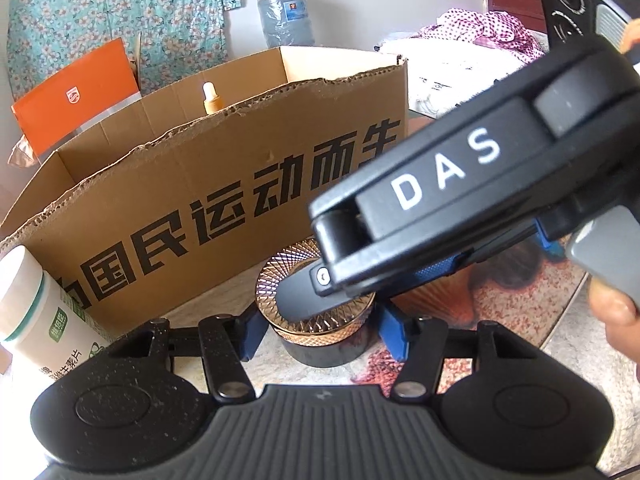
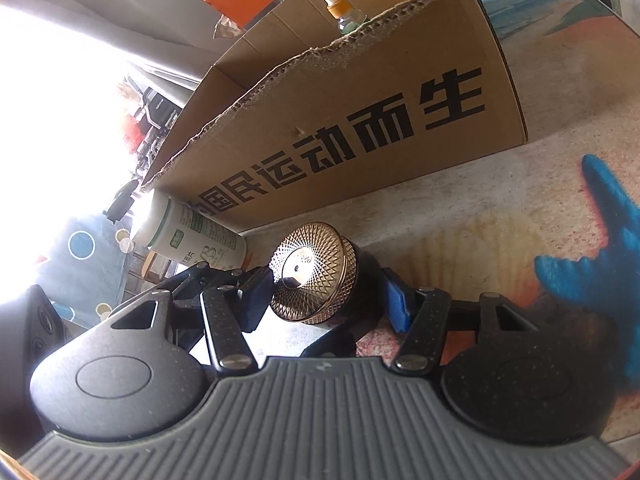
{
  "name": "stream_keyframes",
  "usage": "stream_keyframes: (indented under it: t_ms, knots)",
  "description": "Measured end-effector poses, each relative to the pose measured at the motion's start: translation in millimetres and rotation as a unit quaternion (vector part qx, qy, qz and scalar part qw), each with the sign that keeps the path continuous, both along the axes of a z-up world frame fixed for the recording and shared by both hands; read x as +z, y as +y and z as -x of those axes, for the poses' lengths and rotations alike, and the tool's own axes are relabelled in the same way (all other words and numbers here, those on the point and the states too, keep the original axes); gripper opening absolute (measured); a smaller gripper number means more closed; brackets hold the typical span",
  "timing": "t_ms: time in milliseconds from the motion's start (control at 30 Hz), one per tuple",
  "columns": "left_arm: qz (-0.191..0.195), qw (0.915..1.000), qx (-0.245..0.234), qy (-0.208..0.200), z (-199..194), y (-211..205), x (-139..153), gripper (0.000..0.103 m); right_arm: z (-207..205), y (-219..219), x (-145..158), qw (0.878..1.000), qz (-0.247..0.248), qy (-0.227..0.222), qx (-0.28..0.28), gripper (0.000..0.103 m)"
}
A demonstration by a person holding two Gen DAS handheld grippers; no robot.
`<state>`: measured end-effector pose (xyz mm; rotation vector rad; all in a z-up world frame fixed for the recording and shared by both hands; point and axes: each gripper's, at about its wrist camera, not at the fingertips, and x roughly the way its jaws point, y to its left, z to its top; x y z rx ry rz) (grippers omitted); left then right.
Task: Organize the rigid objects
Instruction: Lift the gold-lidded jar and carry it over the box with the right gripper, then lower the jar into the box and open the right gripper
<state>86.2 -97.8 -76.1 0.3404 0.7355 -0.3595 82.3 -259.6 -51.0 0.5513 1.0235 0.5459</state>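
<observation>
Sitting between both grippers' spread fingers: jar | left gripper released | right gripper released

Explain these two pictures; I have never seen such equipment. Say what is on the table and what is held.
No robot here: a person holds hand-worked tongs in each hand, each with a camera looking along its two blue-padded fingers. One picture comes from the left tongs, the other, tilted, from the right tongs. The black body marked DAS in the left view is the right tongs. Both stand open around a jar with a gold patterned lid on the table; nothing looks gripped. Behind it is a cardboard box holding a dropper bottle, with a white bottle beside the box.
</observation>
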Motion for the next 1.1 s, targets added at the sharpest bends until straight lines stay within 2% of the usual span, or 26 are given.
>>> stream_keyframes:
  t_ms: [333,433,667,900,1000,1100]
  knots:
    - [0.011,0.9999,0.007,-0.006,2.8,0.4,19.3,0.057,2.8,8.6,16.2,1.0,0.023,-0.02,0.004,0.056]
    - [0.01,0.9997,0.007,-0.023,5.6,-2.3,38.4,0.057,5.0,9.6,34.2,0.998,0.033,-0.043,0.012,0.056]
    - [0.039,0.9974,0.024,-0.056,-6.2,-4.2,91.7,0.057,-2.7,6.1,94.2,0.992,0.054,-0.109,0.027,0.056]
    - [0.075,0.9942,0.041,-0.064,-48.7,-9.2,132.8,0.057,-41.3,3.6,148.8,0.983,0.093,-0.151,0.047,0.057]
    - [0.086,0.9941,0.048,-0.044,-78.6,-13.9,135.2,0.057,-72.2,2.0,157.1,0.982,0.111,-0.142,0.059,0.058]
    - [0.097,0.9931,0.065,-0.007,-113.4,-16.6,126.8,0.057,-111.7,-1.3,153.3,0.985,0.117,-0.109,0.069,0.058]
